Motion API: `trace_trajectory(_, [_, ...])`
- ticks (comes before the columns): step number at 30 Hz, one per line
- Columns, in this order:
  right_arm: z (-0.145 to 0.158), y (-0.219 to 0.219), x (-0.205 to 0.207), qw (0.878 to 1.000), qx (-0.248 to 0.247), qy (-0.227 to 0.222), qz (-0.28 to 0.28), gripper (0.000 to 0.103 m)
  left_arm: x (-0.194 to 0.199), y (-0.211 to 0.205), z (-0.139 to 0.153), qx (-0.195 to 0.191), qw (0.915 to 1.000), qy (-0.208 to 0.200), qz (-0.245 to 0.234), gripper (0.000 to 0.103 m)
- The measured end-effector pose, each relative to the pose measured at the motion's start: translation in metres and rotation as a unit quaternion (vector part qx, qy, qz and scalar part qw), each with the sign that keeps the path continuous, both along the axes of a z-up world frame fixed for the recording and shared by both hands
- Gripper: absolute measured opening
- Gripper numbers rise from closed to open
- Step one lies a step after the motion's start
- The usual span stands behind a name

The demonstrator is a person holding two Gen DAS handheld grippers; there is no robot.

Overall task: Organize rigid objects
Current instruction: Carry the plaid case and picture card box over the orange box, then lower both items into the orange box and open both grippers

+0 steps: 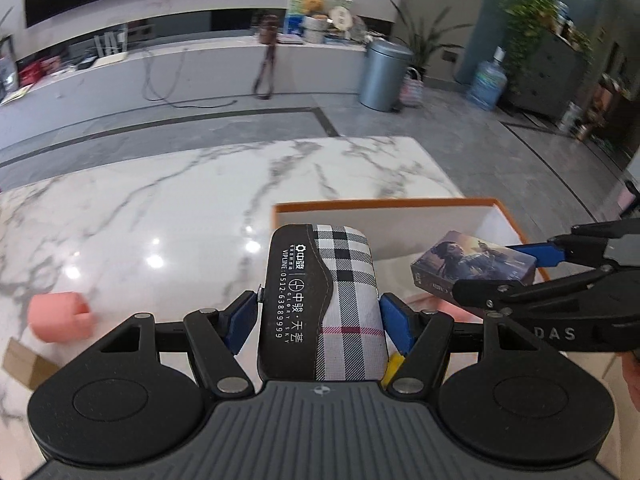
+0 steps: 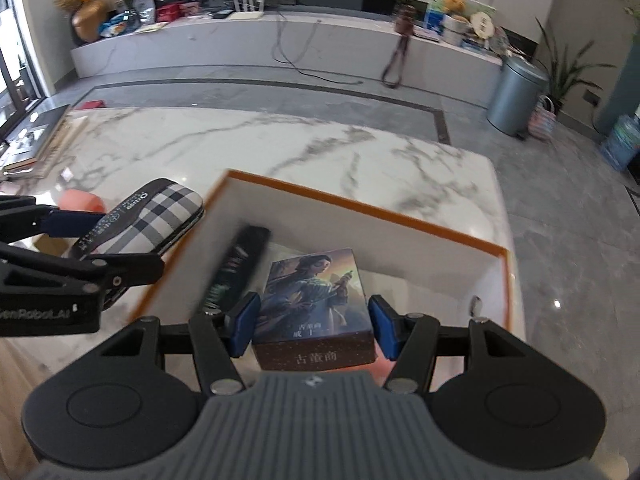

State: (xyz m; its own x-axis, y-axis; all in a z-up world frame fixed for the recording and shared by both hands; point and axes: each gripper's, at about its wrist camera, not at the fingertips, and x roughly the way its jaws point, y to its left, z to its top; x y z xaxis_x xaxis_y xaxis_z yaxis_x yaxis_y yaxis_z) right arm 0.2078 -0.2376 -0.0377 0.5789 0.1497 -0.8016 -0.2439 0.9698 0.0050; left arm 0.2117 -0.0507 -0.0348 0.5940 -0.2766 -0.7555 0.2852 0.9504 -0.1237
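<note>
The plaid case (image 1: 320,304) sits clamped in the left gripper (image 1: 319,314) at the left rim of the orange-edged box (image 2: 360,208); the illustrated card box (image 2: 314,304), gripped by the right gripper (image 2: 314,326), hangs over its inside; marble table (image 1: 160,208) beneath.

The tabletop (image 1: 160,208) is white marble with grey veins. On it sits a box (image 2: 400,216) with white walls and an orange rim. The case (image 1: 324,304) is part black with white lettering, part white plaid with black checks and a thin red line. The small carton (image 2: 316,308) carries a painted figure in blue and amber tones above a dark brown edge. The tool pads (image 1: 394,322) are blue. A pink block (image 1: 60,316) lies at the left.
</note>
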Motion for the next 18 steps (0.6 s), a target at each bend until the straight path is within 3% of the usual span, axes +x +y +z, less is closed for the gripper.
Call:
trace_trajectory(11, [-0.039,-0.050,0.014,0.998,-0.011,0.039,-0.041,0.059,0.013,-0.052,-0.021,0.001,0.9984,0.026,-0.050,0.077])
trace_trajectory(18, [-0.066,-0.059,0.024,0.996,-0.033,0.078,-0.024,0.059,0.030,-0.082,-0.036,0.010,0.9953,0.052,-0.081,0.077])
